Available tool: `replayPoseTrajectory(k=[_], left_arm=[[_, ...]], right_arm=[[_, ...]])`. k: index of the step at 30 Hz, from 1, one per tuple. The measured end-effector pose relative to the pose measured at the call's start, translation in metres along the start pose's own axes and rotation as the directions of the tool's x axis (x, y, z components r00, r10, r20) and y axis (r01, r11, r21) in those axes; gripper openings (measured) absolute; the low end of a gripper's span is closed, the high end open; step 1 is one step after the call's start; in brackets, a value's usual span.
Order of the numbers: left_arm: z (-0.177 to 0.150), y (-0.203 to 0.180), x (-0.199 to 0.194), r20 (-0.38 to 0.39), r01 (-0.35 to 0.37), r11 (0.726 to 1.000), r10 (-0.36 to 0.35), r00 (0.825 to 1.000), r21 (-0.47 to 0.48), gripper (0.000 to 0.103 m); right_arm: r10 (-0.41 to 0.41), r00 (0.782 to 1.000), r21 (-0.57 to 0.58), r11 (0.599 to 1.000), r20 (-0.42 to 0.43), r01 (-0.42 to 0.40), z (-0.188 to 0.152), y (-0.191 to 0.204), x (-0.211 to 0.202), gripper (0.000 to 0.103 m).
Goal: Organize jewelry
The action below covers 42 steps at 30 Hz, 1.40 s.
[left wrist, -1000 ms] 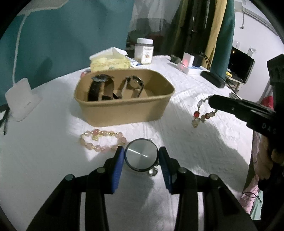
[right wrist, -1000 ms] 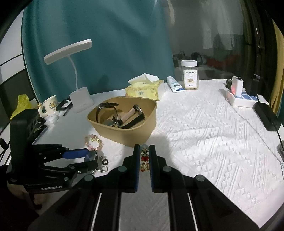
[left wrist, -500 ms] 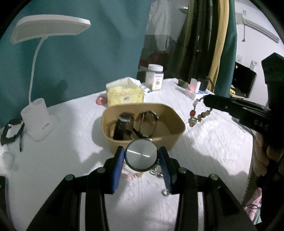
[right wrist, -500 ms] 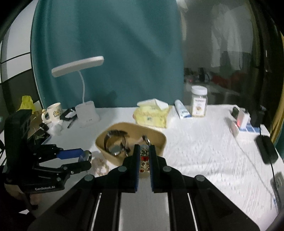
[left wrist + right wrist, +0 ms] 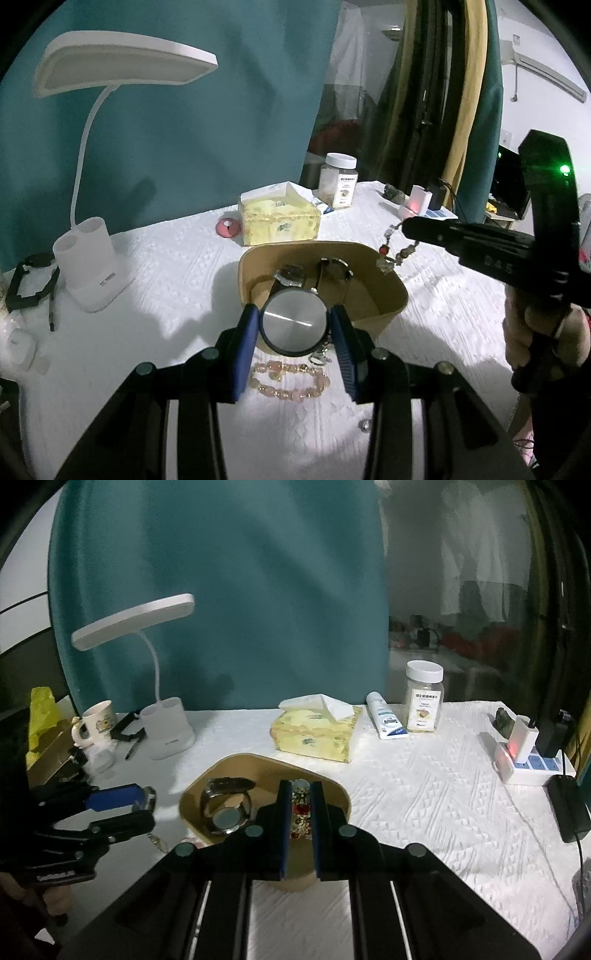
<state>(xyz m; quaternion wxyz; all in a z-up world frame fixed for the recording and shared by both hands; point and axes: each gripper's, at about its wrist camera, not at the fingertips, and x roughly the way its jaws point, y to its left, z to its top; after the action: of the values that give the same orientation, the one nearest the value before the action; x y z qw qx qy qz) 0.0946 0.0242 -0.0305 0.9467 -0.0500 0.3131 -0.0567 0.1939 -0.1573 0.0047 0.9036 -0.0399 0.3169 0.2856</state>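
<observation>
Pink bead bracelet (image 5: 289, 380) only in left view, seemingly loose.

Watch (image 5: 293, 321): round steel case back facing up, clamped between the blue pads of the left tool (image 5: 294, 334), held above the near rim of the box.
Bead bracelet (image 5: 397, 251): red and clear beads, hanging from the right tool (image 5: 300, 808), over the box.
Box (image 5: 391, 295): tan, open, two watches inside.
Pink bracelet (image 5: 290, 380): lying flat on the white tabletop just before the box.
</observation>
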Motion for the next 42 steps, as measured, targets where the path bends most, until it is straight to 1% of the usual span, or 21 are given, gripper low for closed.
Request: replayPoseTrajectory(k=[6, 7, 8, 9, 10, 11, 19, 26, 34, 38, 42], left_arm=[[0.003, -0.002, 0.004, -0.004, -0.003, 1.0, 0.003, 1.0, 0.0, 0.04], [0.003, -0.002, 0.006, -0.006, -0.005, 1.0, 0.005, 1.0, 0.0, 0.039], [0.004, -0.003, 0.007, -0.008, -0.007, 1.0, 0.007, 1.0, 0.0, 0.04], [0.005, -0.003, 0.009, -0.01, -0.009, 1.0, 0.009, 1.0, 0.001, 0.039], [0.006, -0.004, 0.01, -0.011, -0.01, 1.0, 0.01, 1.0, 0.001, 0.039], [0.006, -0.005, 0.011, -0.013, -0.011, 1.0, 0.011, 1.0, 0.003, 0.039], [0.013, -0.023, 0.028, -0.031, 0.0, 0.999, 0.001, 1.0, 0.033, 0.04], [0.021, -0.045, 0.052, -0.054, 0.019, 0.998, -0.016, 0.998, 0.055, 0.04], [0.024, -0.06, 0.085, -0.14, 0.056, 0.998, -0.054, 0.989, 0.011, 0.04], [0.023, -0.064, 0.086, -0.145, 0.057, 0.998, -0.053, 0.988, 0.023, 0.041], [0.023, -0.062, 0.081, -0.141, 0.054, 0.998, -0.052, 0.989, 0.014, 0.043]], right_arm=[[-0.024, 1.0, 0.017, 1.0, -0.013, 0.024, 0.004, -0.011, 0.015, 0.009], [-0.028, 0.999, 0.022, 0.999, -0.02, 0.028, 0.004, -0.013, 0.018, 0.012], [-0.03, 0.999, 0.028, 0.999, -0.025, 0.031, 0.005, -0.015, 0.021, 0.021], [-0.029, 0.999, 0.036, 0.999, -0.026, 0.03, 0.006, -0.018, 0.022, 0.027], [-0.026, 0.999, 0.042, 0.999, -0.022, 0.027, 0.005, -0.02, 0.022, 0.037], [-0.023, 1.0, 0.048, 0.999, -0.016, 0.024, 0.006, -0.022, 0.022, 0.038], [-0.014, 1.0, 0.075, 0.997, -0.022, 0.016, -0.004, -0.039, 0.02, 0.038], [-0.017, 1.0, 0.115, 0.993, -0.026, 0.02, -0.019, -0.065, 0.01, 0.038], [-0.047, 0.998, 0.16, 0.986, -0.034, 0.051, -0.033, -0.095, -0.003, 0.038], [-0.055, 0.998, 0.174, 0.983, -0.035, 0.06, -0.036, -0.1, -0.006, 0.038], [-0.055, 0.998, 0.178, 0.982, -0.035, 0.06, -0.038, -0.099, -0.008, 0.038]])
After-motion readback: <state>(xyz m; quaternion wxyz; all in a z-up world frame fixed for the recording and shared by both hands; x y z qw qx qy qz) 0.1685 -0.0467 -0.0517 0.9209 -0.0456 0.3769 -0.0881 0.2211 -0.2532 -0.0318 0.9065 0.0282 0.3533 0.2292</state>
